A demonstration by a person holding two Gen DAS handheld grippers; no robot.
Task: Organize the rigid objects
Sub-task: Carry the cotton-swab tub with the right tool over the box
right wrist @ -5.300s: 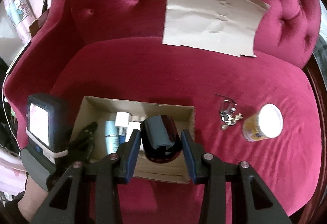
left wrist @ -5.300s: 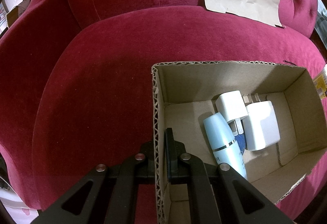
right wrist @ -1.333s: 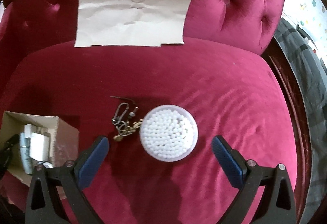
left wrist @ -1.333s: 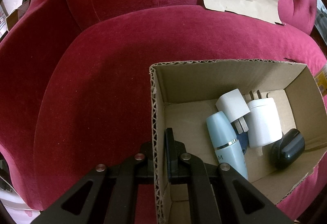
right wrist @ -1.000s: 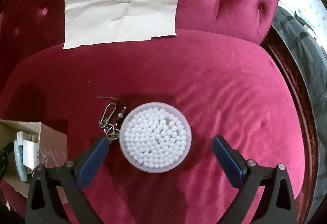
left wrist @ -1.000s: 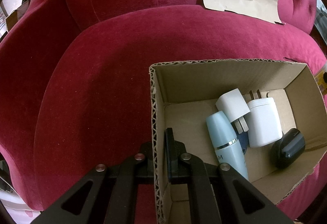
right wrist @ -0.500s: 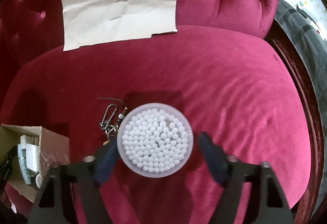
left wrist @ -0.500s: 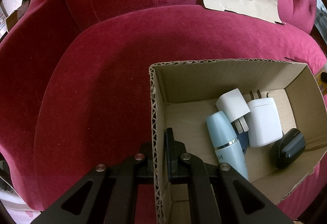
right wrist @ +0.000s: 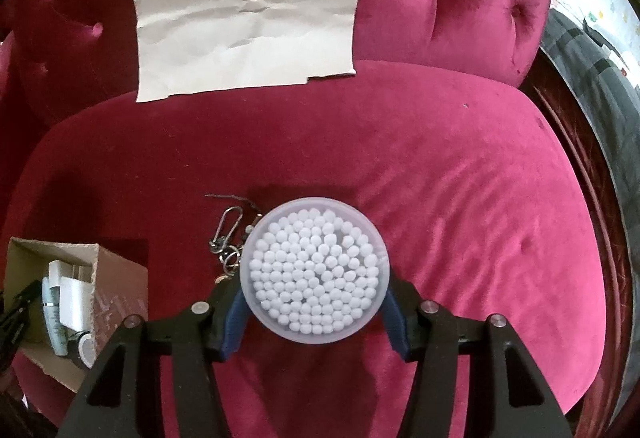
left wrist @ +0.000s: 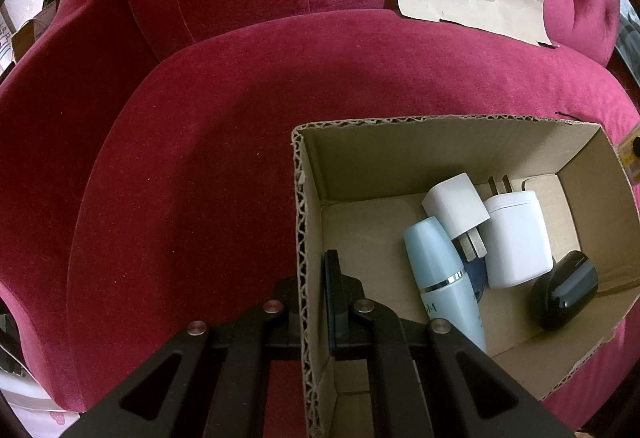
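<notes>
Cotton swab tub [right wrist: 315, 270] sits between the right gripper [right wrist: 315, 314] as its jaws close for pickup; next, lift it to the box [left wrist: 308, 222] the left gripper [left wrist: 316, 302] clamps

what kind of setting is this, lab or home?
Most likely a home living room: the work surface is a tufted red velvet sofa, with a cardboard box of chargers and a cotton swab tub on its seat.

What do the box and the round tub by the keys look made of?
Box: corrugated cardboard, matte brown; fluting shows along its cut rim. Round tub: probably translucent, frosted plastic; white cotton-swab tips show through its lid. Keys: shiny metal, likely steel.
</notes>
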